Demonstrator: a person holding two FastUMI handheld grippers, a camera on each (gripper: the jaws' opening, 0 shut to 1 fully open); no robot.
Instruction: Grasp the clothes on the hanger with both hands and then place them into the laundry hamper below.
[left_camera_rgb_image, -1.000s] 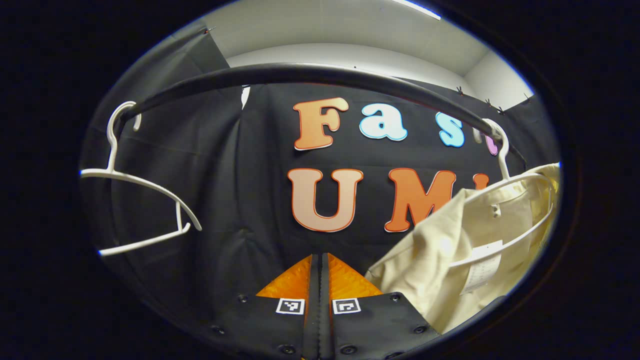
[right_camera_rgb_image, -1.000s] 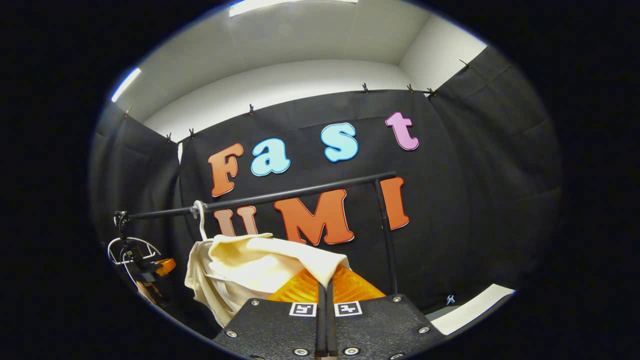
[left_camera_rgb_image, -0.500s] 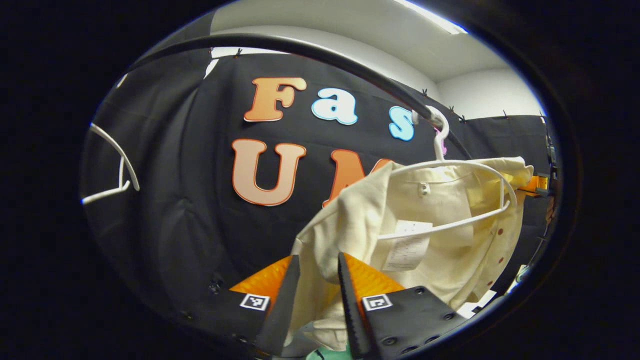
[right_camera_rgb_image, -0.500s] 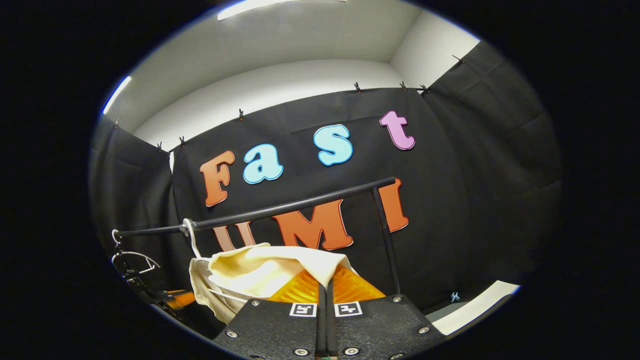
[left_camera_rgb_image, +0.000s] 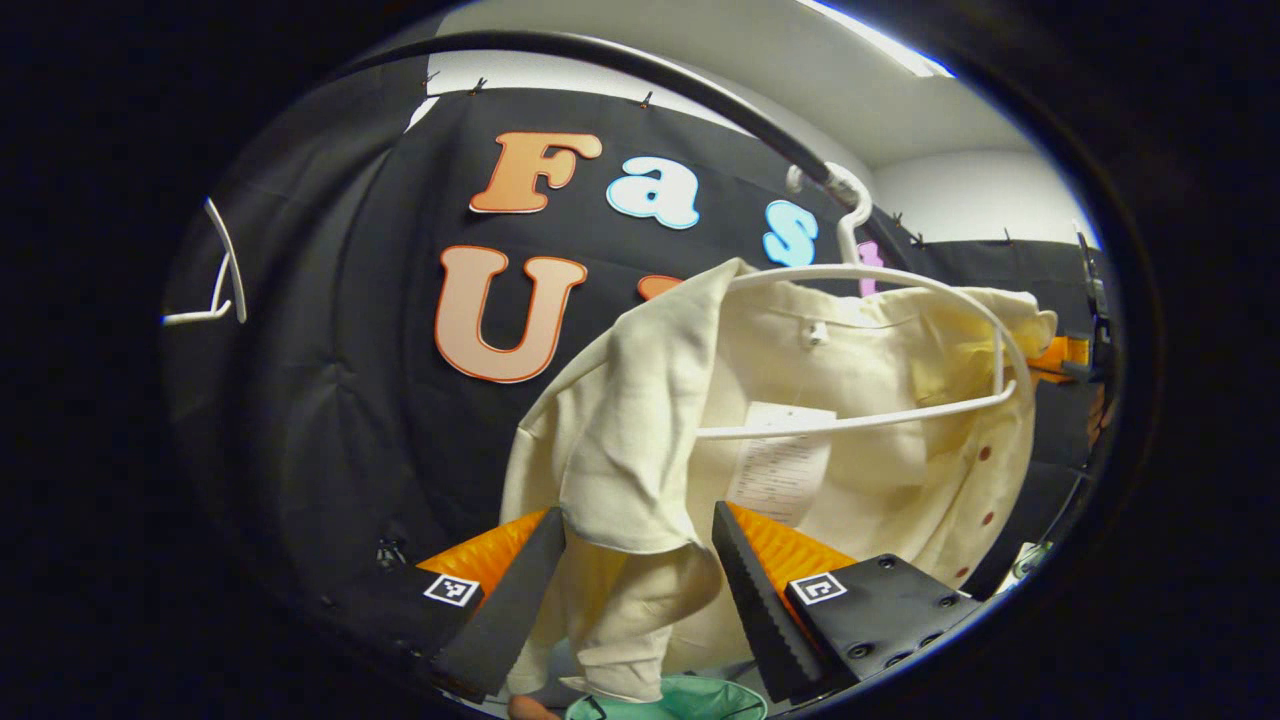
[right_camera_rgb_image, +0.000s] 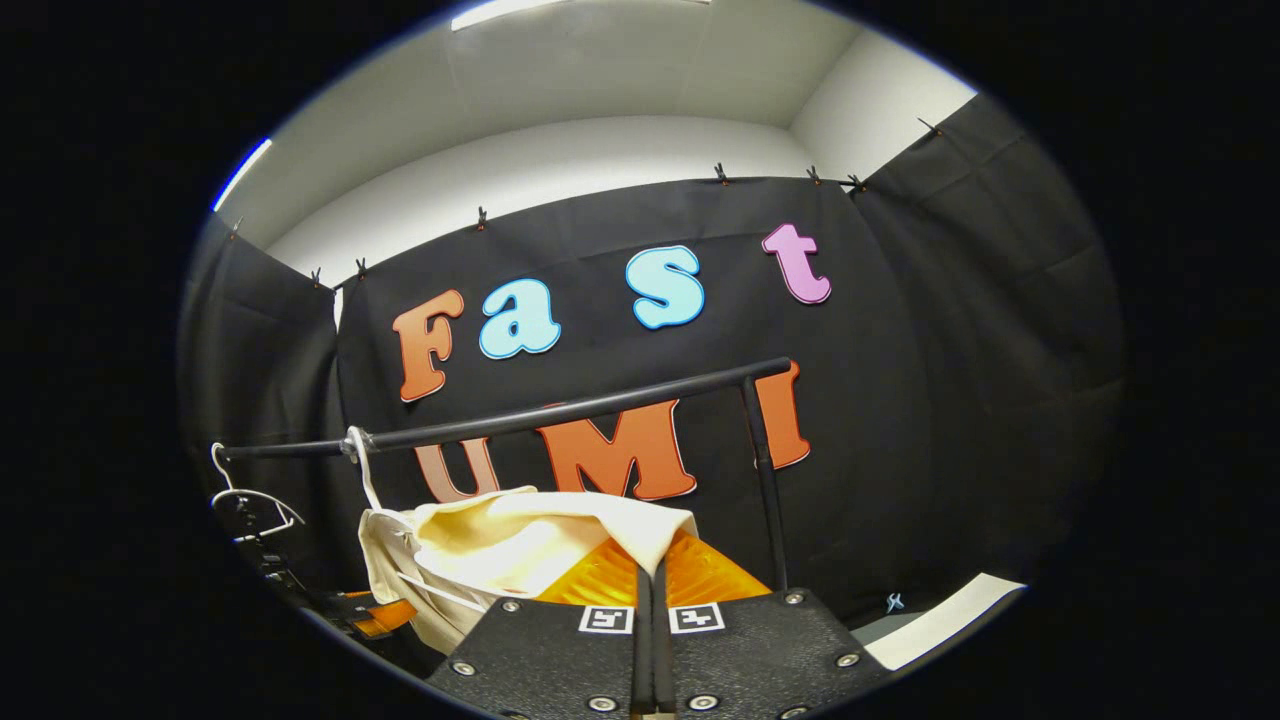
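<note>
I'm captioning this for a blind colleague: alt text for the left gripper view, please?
The left gripper, open, straddles a hanging fold of a cream shirt on a white hanger hooked over a black rail.

The left gripper (left_camera_rgb_image: 640, 590), closed and well left of the cream shirt (left_camera_rgb_image: 800, 440) a second ago, now stands with its jaws wide apart around the shirt's hanging shoulder fold; the shirt and its white hanger (left_camera_rgb_image: 900, 300) sit nearer the middle of the left gripper view; a green hamper rim (left_camera_rgb_image: 670, 700) appears below.
</note>
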